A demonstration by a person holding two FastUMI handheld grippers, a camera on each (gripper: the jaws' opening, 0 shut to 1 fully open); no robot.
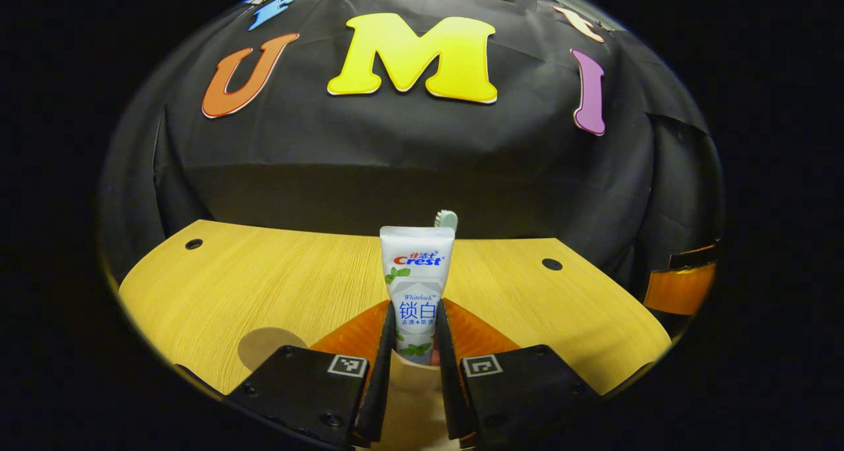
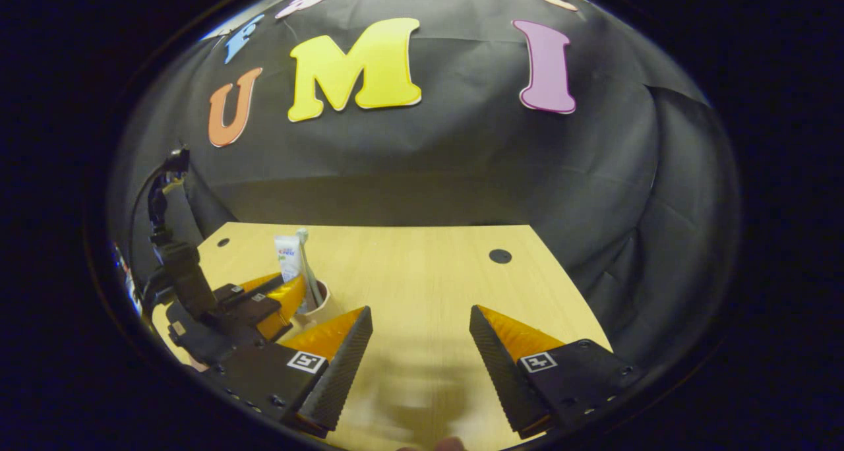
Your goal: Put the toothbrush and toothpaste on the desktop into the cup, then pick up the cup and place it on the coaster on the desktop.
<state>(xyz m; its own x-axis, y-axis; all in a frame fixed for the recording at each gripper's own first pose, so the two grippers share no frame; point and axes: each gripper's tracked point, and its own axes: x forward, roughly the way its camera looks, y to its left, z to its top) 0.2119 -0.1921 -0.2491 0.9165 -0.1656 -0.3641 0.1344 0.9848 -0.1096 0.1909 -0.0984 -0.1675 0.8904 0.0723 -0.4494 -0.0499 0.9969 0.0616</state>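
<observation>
In the left gripper view my left gripper [image 1: 415, 306] is shut on a beige cup [image 1: 414, 380], one finger on each side of it. A white toothpaste tube [image 1: 417, 286] stands upright in the cup, with a toothbrush head [image 1: 446, 219] just behind its top. A round brown coaster [image 1: 270, 345] lies flat on the wooden desktop [image 1: 264, 279], close to the left of the fingers. The right gripper view shows the cup [image 2: 321, 304], the toothpaste [image 2: 287, 252] and the toothbrush [image 2: 305, 256] at the left. My right gripper [image 2: 420, 312] hangs open over bare wood [image 2: 422, 266], to their right.
The desktop has small dark holes [image 1: 194, 244] [image 1: 552, 264] near its back corners, one also seen in the right gripper view [image 2: 500, 256]. Black cloth closes the back and sides. The left gripper's body and cable [image 2: 173, 253] rise at the table's left edge.
</observation>
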